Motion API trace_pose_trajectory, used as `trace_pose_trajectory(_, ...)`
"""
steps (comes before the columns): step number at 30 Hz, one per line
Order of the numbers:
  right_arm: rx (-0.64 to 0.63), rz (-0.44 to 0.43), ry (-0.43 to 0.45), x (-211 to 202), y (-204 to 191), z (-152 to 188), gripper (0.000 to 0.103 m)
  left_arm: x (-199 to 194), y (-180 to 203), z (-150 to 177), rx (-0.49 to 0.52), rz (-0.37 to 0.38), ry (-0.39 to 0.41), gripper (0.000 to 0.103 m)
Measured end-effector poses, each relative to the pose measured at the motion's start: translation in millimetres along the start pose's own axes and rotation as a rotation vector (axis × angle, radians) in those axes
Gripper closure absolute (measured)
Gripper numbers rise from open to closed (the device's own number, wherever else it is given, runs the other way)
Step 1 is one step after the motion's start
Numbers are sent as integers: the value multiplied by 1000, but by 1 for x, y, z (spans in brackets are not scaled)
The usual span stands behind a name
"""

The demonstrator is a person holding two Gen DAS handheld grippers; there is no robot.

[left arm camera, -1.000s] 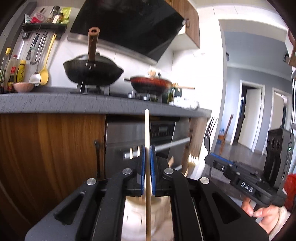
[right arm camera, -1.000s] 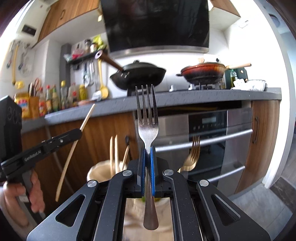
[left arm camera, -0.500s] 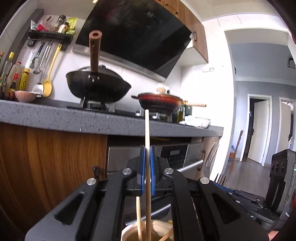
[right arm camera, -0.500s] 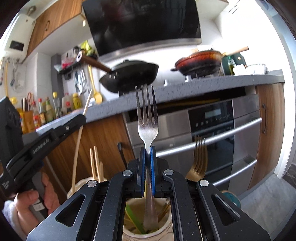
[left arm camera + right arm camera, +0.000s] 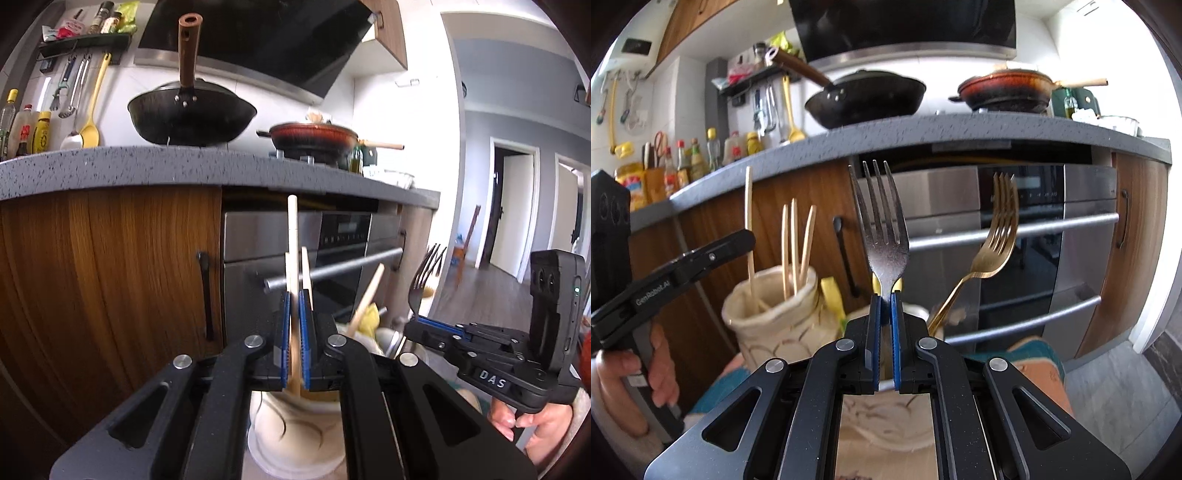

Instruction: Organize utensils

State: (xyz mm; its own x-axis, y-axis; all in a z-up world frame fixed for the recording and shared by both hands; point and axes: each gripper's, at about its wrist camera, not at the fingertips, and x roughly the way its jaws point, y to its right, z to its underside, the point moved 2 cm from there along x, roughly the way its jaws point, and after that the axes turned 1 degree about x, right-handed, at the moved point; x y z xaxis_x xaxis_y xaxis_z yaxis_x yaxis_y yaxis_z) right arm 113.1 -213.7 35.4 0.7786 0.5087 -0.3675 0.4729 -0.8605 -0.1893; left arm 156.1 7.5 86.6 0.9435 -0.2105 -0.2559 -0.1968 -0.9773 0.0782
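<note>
Cream jar (image 5: pixel 775 317) with thin brown curved lines, pale wood chopsticks (image 5: pixel 793 243) — silver fork (image 5: pixel 882 236), gold fork (image 5: pixel 993 240), black grippers with blue pads (image 5: pixel 283 339), speckled grey countertop (image 5: pixel 110 166), brown wood-grain cabinet (image 5: pixel 103 266), black wok (image 5: pixel 192 114), red-orange pan (image 5: pixel 314 134), yellow ladle (image 5: pixel 92 110).

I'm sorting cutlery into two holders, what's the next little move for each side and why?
Probably open both and let go. The left hand-held gripper holds a chopstick whose lower end is already inside the cream jar with other chopsticks. The right hand-held gripper holds a silver fork above the second holder, beside a gold fork.
</note>
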Motion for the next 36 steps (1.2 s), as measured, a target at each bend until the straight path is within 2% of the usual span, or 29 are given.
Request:
trace_pose_trajectory(3,-6,9,-27,6,-3,3,97,4,-1,5,-8,11,-37,98)
trace_pose_trajectory(9,13,19,-57,12,0,6,97,9,1,10,8,9,-59,95)
trace_pose_trajectory(12,18,32,-51,13,3,6,96,10,0,11,3,14,-57,78)
trace_pose_trajectory(15,17,25,-39,10,2,5,79,6,2,11,13,6,-48,73)
trace_pose_trajectory(16,12,28,-30,8,1,4,68,4,2,10,16,-3,-44,70)
trace_pose_trajectory(17,5,41,-13,3,0,4,62,1,2,9,16,-11,-39,62)
trace_pose_trajectory(18,3,48,-6,1,-1,3,60,-2,1,8,12,-18,-32,55)
trace_pose_trajectory(19,4,53,1,-3,-2,3,58,-6,1,7,7,-19,-24,53)
trace_pose_trajectory(21,17,61,14,-11,-1,3,47,-16,0,9,2,-35,-9,40)
trace_pose_trajectory(22,21,65,17,-14,-1,4,42,-22,0,11,6,-47,-3,38)
trace_pose_trajectory(24,19,80,18,-21,-2,7,41,-31,0,15,13,-59,-1,33)
trace_pose_trajectory(29,-15,131,16,-36,-6,21,24,-51,4,34,20,-80,-23,24)
trace_pose_trajectory(33,-44,182,17,-51,-4,38,18,-64,7,51,39,-106,-43,18)
trace_pose_trajectory(36,-41,189,21,-61,-2,46,14,-72,7,63,32,-119,-54,12)
